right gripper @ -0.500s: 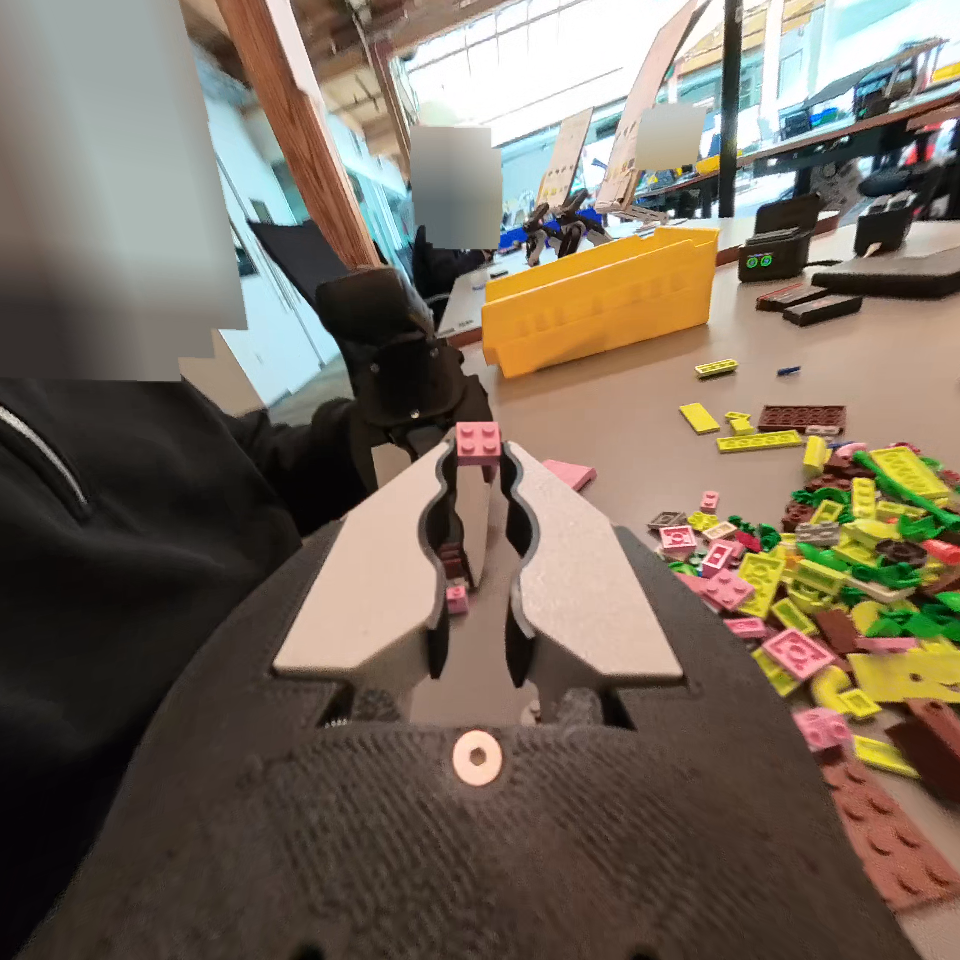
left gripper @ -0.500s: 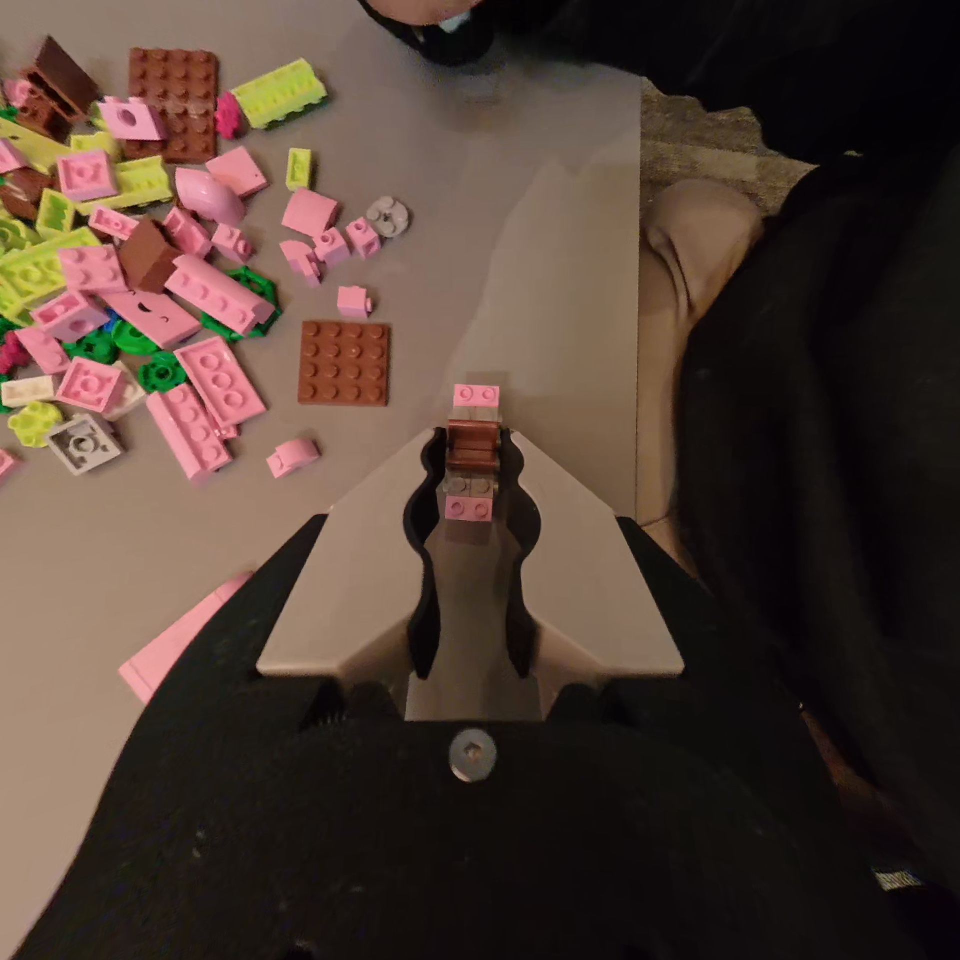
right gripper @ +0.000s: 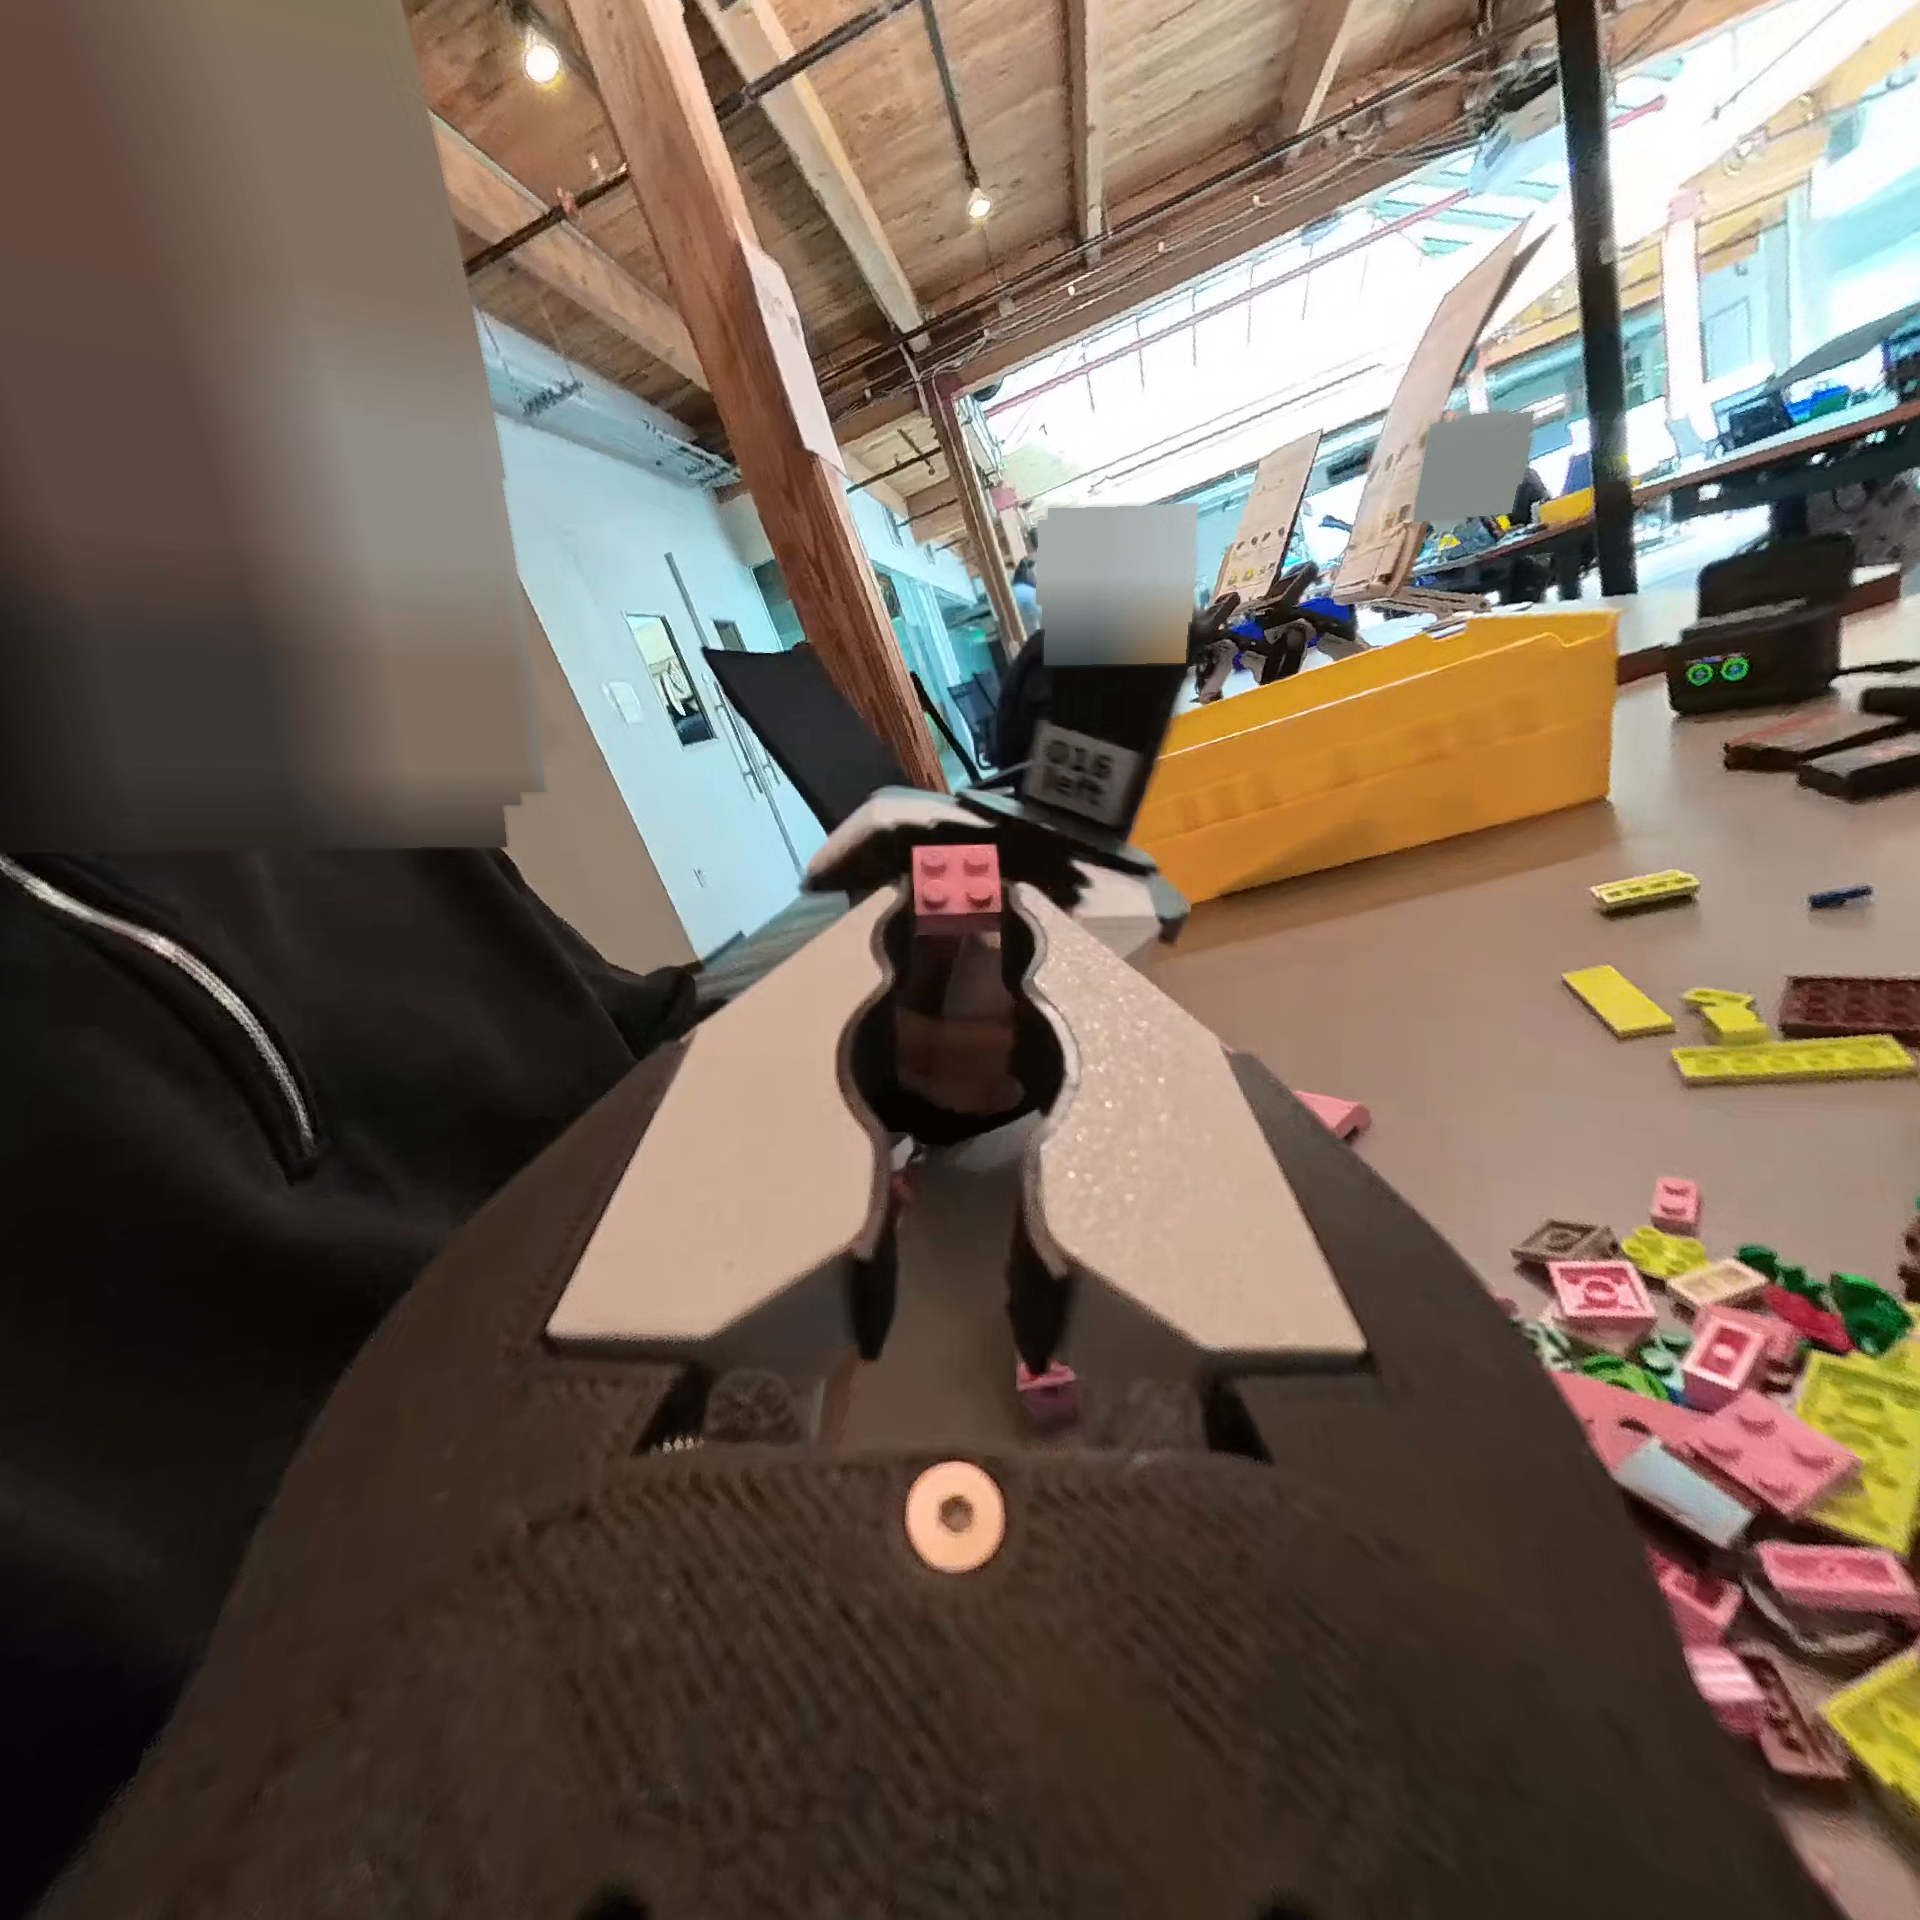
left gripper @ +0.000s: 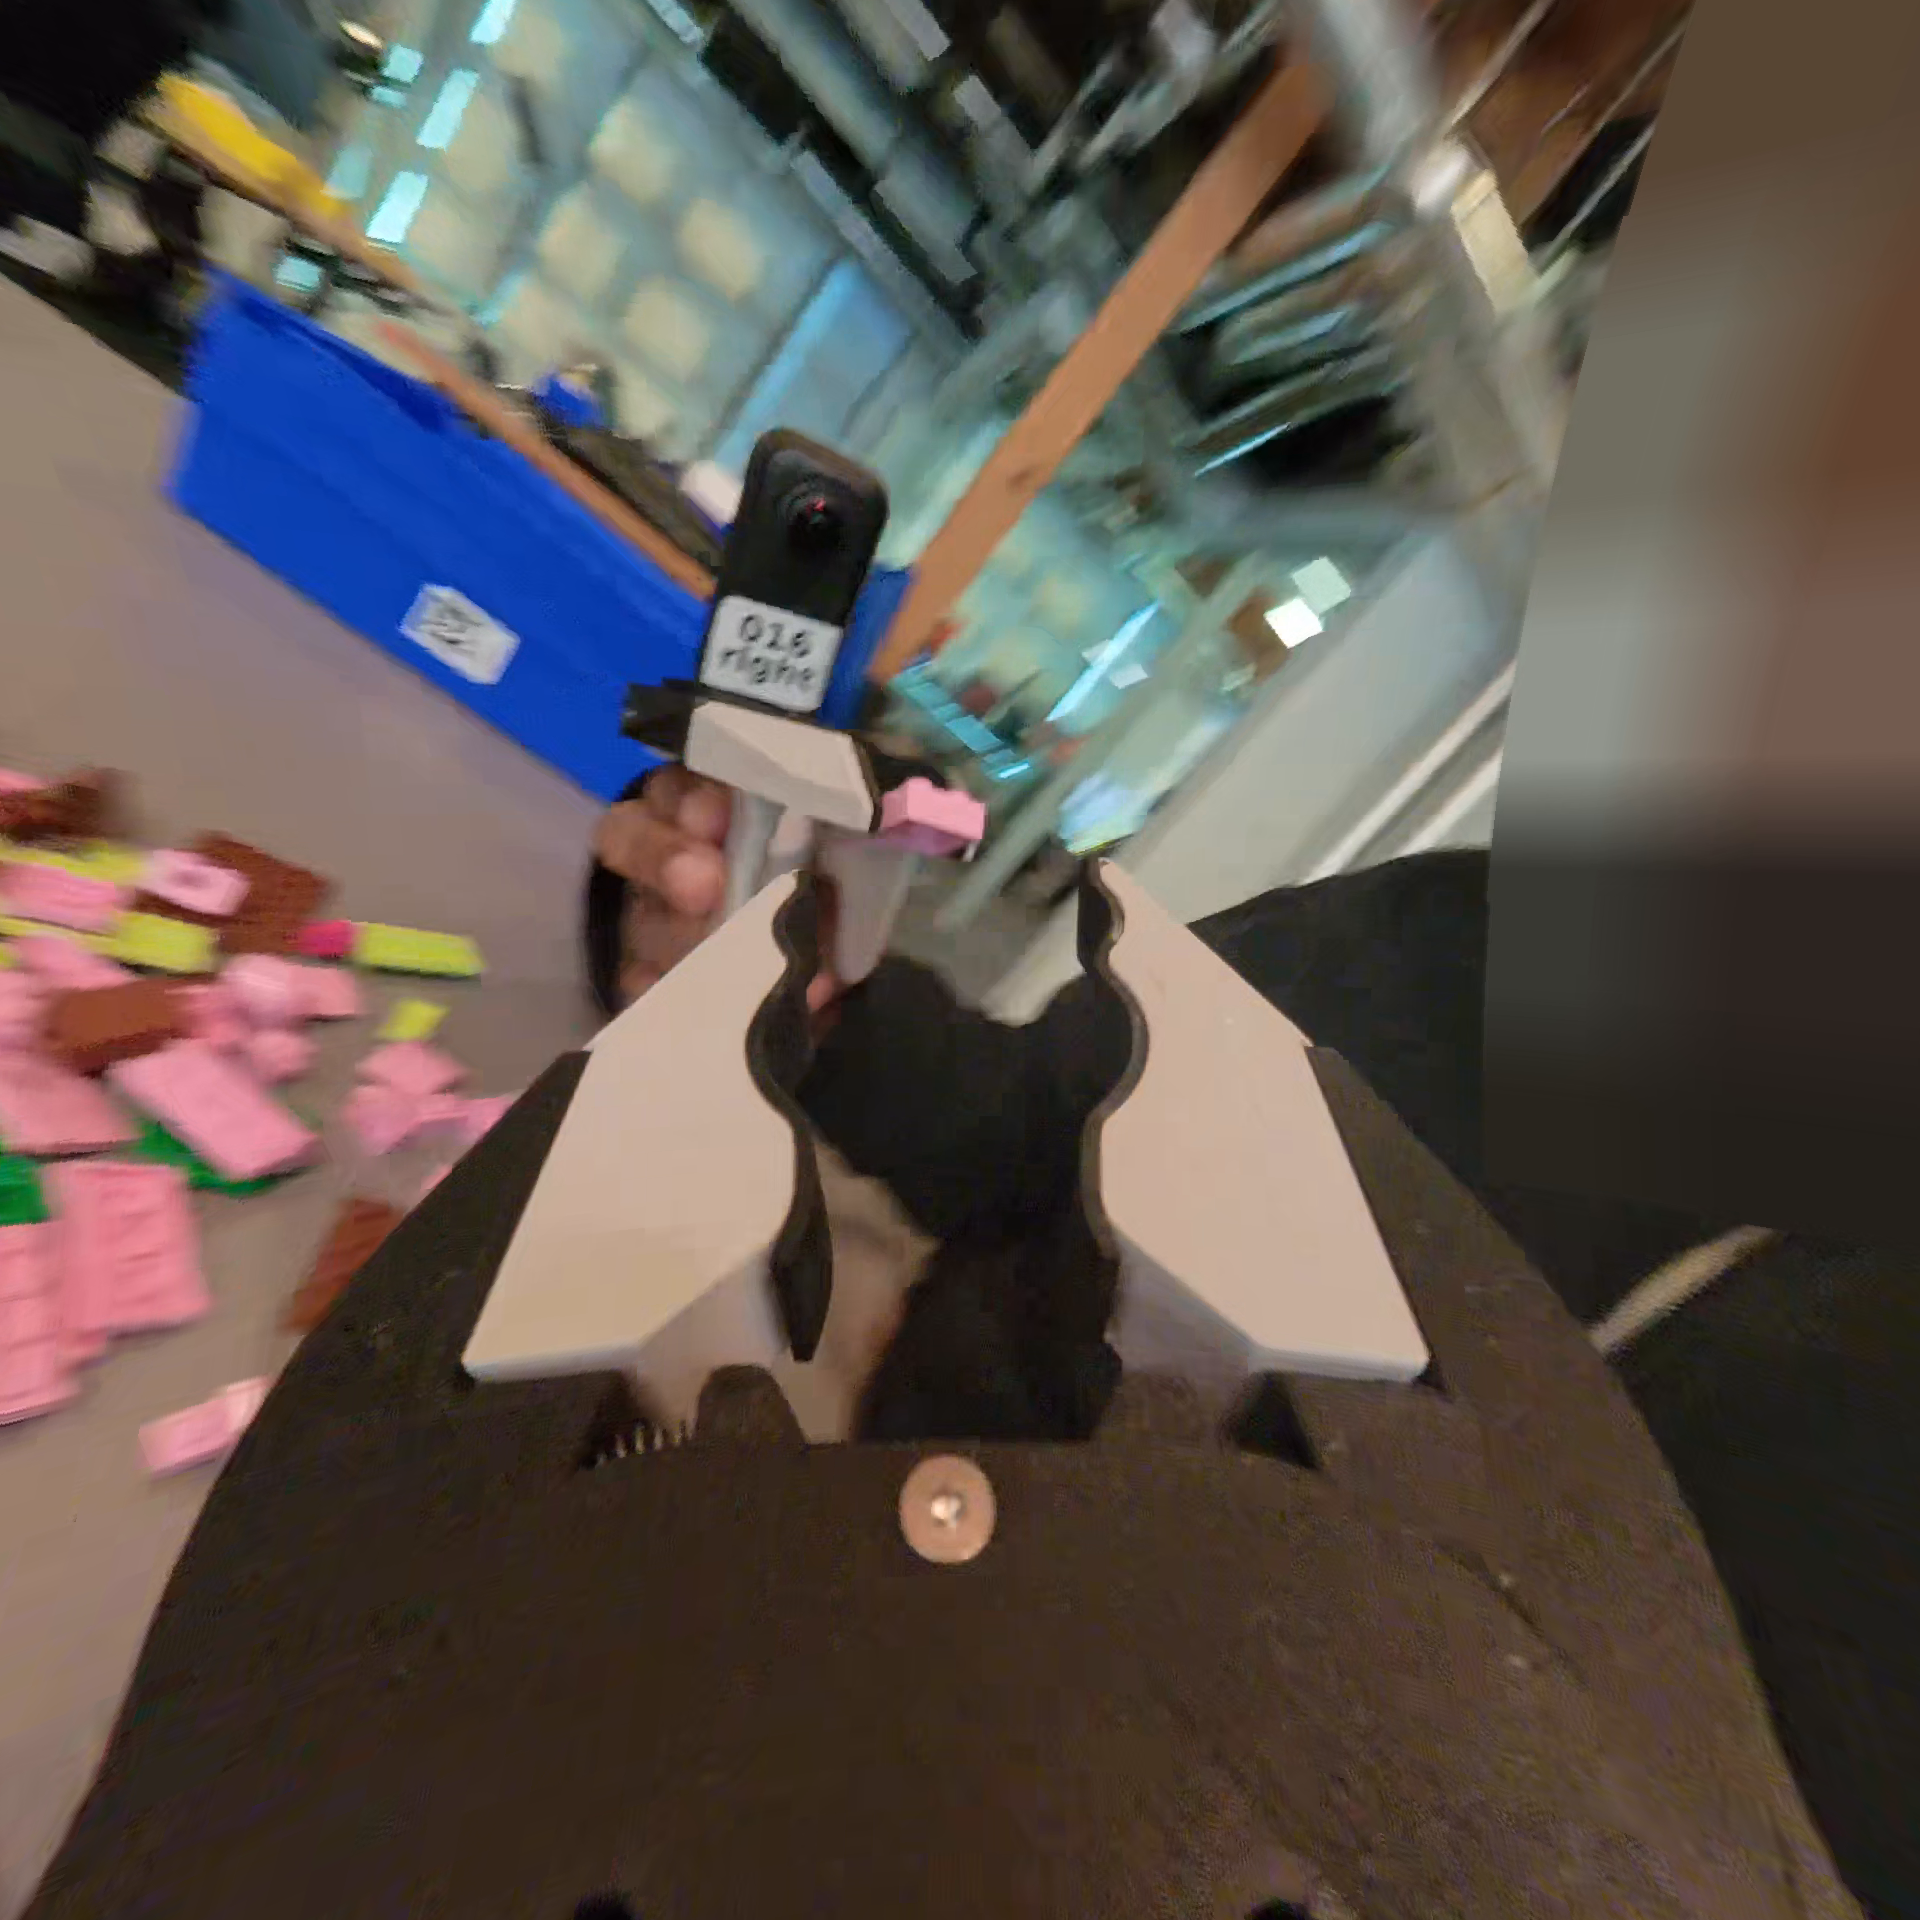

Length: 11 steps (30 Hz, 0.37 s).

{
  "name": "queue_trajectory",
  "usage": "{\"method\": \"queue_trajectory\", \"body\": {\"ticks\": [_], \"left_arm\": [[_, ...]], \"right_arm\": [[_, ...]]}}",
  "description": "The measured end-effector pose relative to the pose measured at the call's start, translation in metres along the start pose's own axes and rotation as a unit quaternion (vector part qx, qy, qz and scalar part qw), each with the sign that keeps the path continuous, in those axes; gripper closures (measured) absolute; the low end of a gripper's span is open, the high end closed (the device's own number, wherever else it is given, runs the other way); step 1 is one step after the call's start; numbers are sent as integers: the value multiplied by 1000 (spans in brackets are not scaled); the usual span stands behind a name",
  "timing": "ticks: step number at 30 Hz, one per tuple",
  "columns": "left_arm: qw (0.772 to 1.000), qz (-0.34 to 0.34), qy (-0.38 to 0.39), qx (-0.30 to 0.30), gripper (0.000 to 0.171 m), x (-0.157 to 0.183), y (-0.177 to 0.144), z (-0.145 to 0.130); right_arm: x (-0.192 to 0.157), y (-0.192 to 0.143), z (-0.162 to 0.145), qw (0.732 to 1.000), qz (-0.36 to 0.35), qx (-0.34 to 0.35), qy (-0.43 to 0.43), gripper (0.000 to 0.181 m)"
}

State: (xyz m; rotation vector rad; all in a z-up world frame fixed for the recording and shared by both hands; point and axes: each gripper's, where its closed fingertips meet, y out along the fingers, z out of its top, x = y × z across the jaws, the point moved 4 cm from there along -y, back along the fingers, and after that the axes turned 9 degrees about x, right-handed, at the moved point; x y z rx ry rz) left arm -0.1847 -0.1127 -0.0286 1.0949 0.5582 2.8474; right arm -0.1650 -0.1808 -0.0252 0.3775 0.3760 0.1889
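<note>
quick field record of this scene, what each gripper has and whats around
left gripper: open, empty, raised off the table
right gripper: shut on pink and brown brick piece
table: grey, loose brick pile to the right
yellow bin: far side of table
blue bin: behind the pile in left view
</note>
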Motion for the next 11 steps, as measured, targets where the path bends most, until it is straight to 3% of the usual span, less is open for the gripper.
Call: {"method": "queue_trajectory", "body": {"ticks": [4, 11], "left_arm": [[986, -91, -125, 55, 134, 1, -1, 2], [977, -119, -164, 60, 144, 1, 0, 0]], "right_arm": [[-6, 7, -6, 999, 6, -6, -38, 169], [-12, 10, -6, 993, 2, -4, -118, 170]]}}
